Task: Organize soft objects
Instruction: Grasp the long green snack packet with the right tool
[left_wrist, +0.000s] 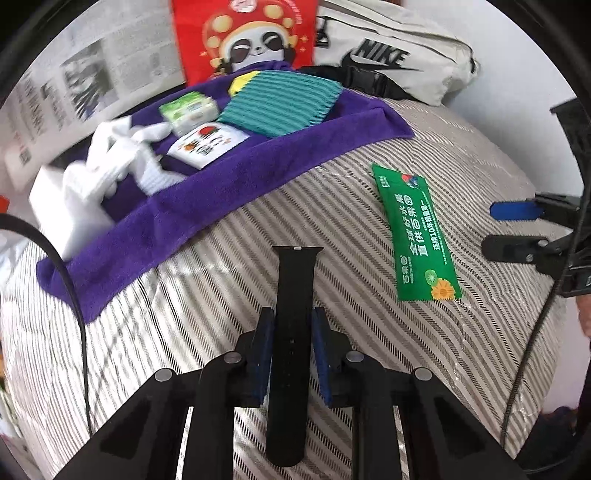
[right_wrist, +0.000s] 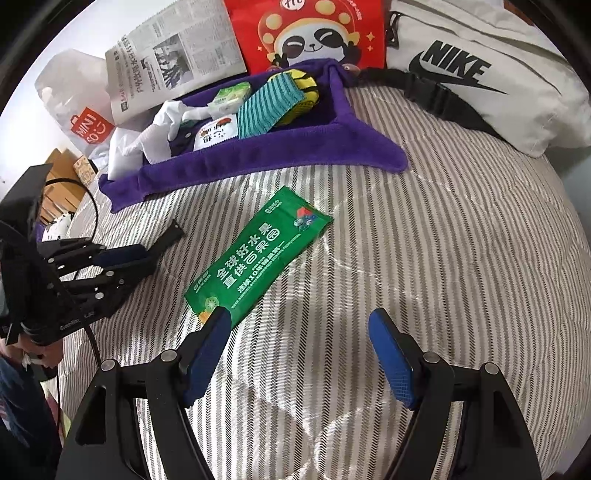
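Observation:
My left gripper (left_wrist: 293, 325) is shut on a black watch strap (left_wrist: 293, 295) and holds it just above the striped bedcover; it also shows in the right wrist view (right_wrist: 147, 251), strap (right_wrist: 168, 238) sticking out. My right gripper (right_wrist: 299, 325) is open and empty, its left pad beside the near end of a flat green packet (right_wrist: 255, 258), which also shows in the left wrist view (left_wrist: 415, 232). The purple cloth tray (right_wrist: 258, 155) holds a teal striped cloth (right_wrist: 267, 107), a yellow item (right_wrist: 304, 83), a tissue pack (right_wrist: 229, 96), a white sachet (right_wrist: 214, 134) and white socks (right_wrist: 162, 125).
A red panda bag (right_wrist: 306, 33), a white Nike bag (right_wrist: 480, 74) with a black strap, a newspaper (right_wrist: 166, 55) and a white shopping bag (right_wrist: 81, 110) lie behind the tray. A black cable (left_wrist: 74, 288) runs at the left. The right gripper shows at the left wrist view's right edge (left_wrist: 517, 229).

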